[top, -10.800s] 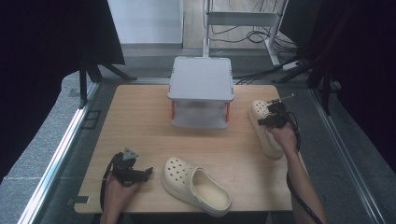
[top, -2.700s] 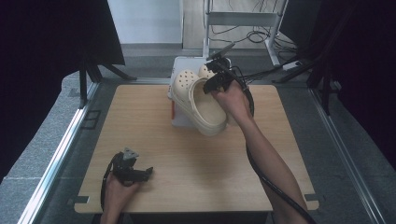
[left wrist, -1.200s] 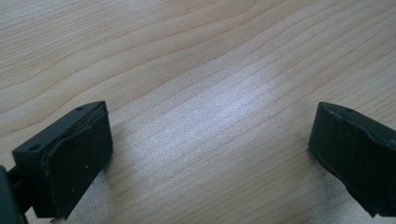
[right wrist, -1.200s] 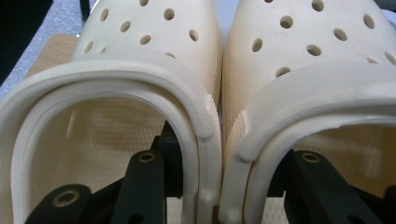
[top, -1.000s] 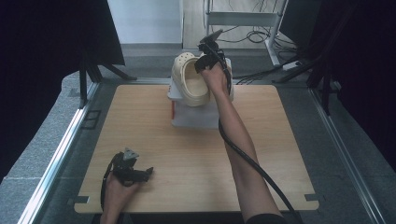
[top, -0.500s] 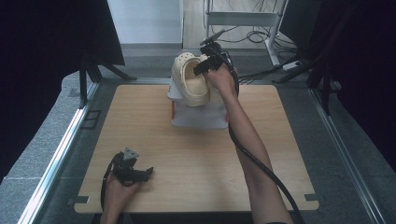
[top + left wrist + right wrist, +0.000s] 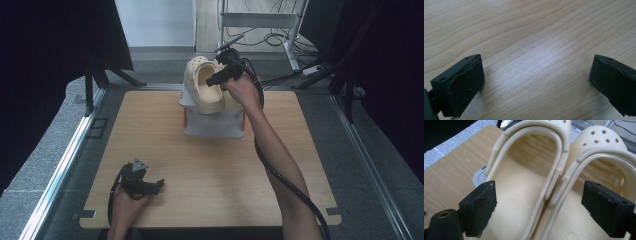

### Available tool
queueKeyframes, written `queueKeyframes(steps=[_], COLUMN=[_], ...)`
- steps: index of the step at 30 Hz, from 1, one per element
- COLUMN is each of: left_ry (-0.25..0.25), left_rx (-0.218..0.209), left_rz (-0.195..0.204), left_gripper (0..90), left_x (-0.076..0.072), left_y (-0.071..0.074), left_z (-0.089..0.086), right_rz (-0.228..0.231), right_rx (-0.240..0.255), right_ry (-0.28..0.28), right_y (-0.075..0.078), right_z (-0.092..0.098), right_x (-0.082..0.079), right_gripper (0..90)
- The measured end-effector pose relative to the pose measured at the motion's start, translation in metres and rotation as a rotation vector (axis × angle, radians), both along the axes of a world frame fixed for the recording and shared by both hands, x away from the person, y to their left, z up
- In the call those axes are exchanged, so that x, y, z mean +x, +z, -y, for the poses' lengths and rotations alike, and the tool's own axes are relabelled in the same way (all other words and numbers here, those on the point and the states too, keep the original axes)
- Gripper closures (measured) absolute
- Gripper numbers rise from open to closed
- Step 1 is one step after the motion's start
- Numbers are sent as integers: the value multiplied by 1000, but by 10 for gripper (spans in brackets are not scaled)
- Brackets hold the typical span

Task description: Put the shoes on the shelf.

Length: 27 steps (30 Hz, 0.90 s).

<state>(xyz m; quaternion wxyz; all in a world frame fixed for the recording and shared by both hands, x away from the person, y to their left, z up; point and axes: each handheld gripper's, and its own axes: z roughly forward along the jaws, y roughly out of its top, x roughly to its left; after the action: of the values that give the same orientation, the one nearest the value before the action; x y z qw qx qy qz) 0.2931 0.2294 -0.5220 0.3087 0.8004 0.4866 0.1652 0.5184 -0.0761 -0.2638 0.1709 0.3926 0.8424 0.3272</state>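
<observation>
Two cream clogs [image 7: 204,89] lie side by side atop the grey rack [image 7: 214,120] at the counter's [image 7: 210,170] far edge. Right gripper [image 7: 218,79], jaws just opened wide, straddles their touching rims; left gripper [image 7: 150,187] rests wide open on the counter.

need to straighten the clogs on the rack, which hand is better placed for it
Right. The right gripper hovers by the two cream clogs on the grey rack, jaws open around their touching sides. The left gripper rests low on the table's near edge, far off.
</observation>
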Motion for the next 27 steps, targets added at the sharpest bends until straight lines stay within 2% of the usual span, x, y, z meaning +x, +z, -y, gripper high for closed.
queueKeyframes(steps=[4, 8, 9, 14, 19, 27], left_ry=[0, 1, 0, 1, 1, 1], left_rx=[1, 1, 1, 0, 0, 0], left_rz=[1, 1, 1, 1, 2, 1], left_gripper=[0, 0, 0, 0, 0, 0], left_x=[0, 0, 0, 0, 0, 0], left_y=[0, 0, 0, 0, 0, 0], left_z=[0, 0, 0, 0, 0, 0], right_rz=[4, 31, 34, 38, 42, 32], right_rx=[-2, -24, -14, 17, 1, 21], right_ry=[41, 73, 84, 107, 131, 140], right_y=[2, 4, 4, 5, 3, -1], right_z=[2, 7, 8, 17, 29, 52], right_x=[-11, -20, -23, -33, -42, -56], right_gripper=[71, 14, 1, 0, 0, 0])
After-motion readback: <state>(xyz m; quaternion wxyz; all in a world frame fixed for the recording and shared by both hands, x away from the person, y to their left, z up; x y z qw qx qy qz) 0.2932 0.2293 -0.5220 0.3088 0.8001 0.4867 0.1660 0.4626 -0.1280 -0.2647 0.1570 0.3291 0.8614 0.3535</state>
